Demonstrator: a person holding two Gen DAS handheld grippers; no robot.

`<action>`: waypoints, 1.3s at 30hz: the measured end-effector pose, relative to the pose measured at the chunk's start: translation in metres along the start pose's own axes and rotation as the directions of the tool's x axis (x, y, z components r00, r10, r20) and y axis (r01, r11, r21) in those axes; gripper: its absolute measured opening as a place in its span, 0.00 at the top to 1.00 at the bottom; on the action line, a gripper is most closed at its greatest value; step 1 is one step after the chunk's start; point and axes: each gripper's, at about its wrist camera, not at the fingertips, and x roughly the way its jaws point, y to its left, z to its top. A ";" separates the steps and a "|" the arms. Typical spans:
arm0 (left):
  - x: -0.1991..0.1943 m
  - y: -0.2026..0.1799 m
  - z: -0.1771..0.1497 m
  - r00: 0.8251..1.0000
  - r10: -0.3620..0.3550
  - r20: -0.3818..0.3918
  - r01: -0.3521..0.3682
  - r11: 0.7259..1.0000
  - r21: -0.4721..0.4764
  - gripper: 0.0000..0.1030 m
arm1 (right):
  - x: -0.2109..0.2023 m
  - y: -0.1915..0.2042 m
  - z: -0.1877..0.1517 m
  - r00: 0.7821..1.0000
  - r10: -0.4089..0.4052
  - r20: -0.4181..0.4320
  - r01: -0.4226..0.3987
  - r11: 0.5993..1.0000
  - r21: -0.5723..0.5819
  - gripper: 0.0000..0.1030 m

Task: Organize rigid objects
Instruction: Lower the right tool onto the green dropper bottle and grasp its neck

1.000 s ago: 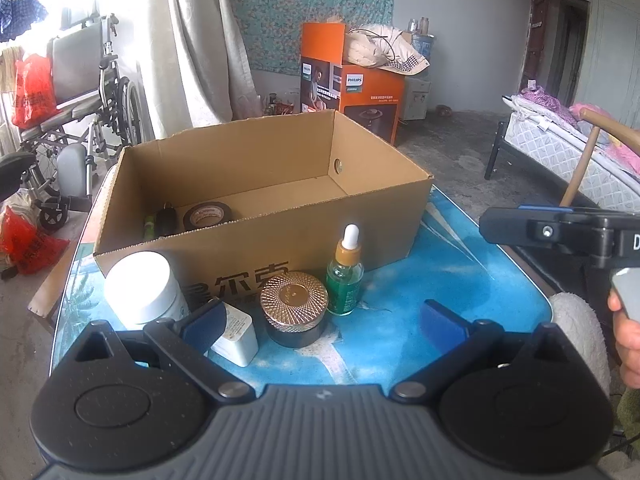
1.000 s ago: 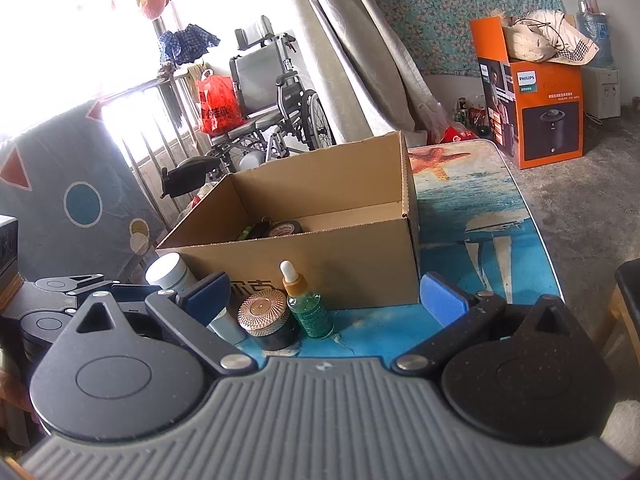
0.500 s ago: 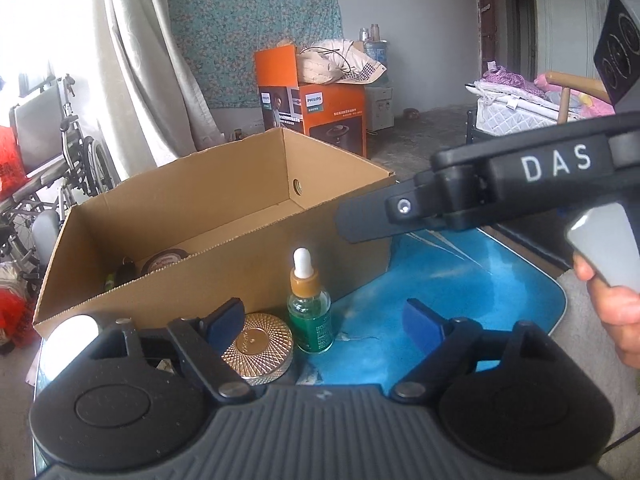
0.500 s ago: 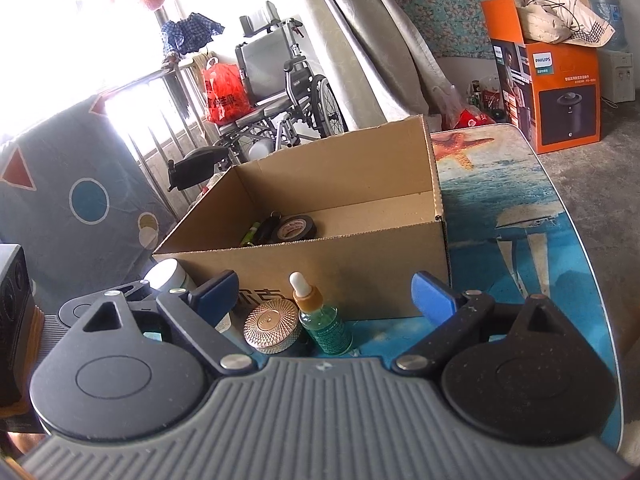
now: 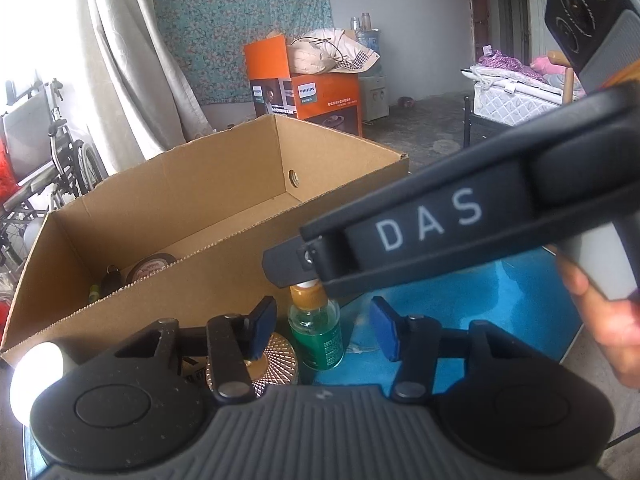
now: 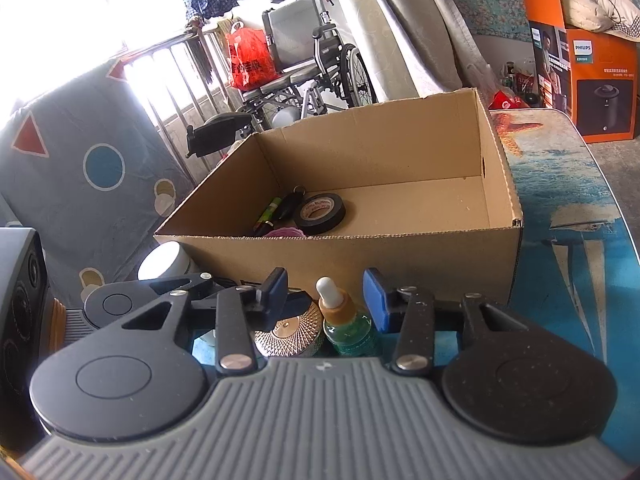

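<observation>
Dropper bottle, green with an amber collar and white bulb, stands upright on the blue printed table just in front of the one cardboard box, beside one gold-lidded jar and one white jar. Inside the box lie one black tape roll and a couple of small dark items. Both grippers flank the bottle: the right gripper and the left gripper have just been closing from wide to a narrow gap, pads apart from the glass, neither yet pressing it. Both have come nearer the bottle than a second ago.
</observation>
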 end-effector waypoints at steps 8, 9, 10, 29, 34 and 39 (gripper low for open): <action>0.007 0.002 0.003 1.000 0.003 -0.016 -0.003 1.000 -0.015 0.63 | 0.008 -0.010 -0.001 1.000 0.019 -0.020 -0.018 0.999 0.035 0.86; 0.008 0.002 0.004 1.000 0.003 -0.020 -0.003 1.000 -0.020 0.66 | 0.008 -0.010 0.000 1.000 0.021 -0.018 -0.021 0.999 0.033 0.87; 0.008 0.002 0.004 1.000 0.002 -0.020 -0.003 1.000 -0.025 0.66 | 0.008 -0.009 0.000 1.000 0.014 -0.015 -0.014 1.000 0.024 0.89; 0.007 -0.022 0.004 0.996 -0.083 -0.015 0.083 0.997 0.007 0.67 | -0.033 -0.025 -0.015 0.999 -0.033 -0.040 0.036 0.998 0.057 0.89; 0.022 -0.025 0.003 0.996 -0.082 -0.044 0.083 0.996 0.018 0.65 | -0.036 -0.026 -0.017 0.999 -0.032 -0.036 0.034 0.997 0.070 0.89; 0.036 -0.024 -0.001 0.995 -0.083 -0.063 0.084 0.996 0.013 0.65 | -0.035 -0.027 -0.016 0.999 -0.026 -0.039 0.029 0.997 0.068 0.86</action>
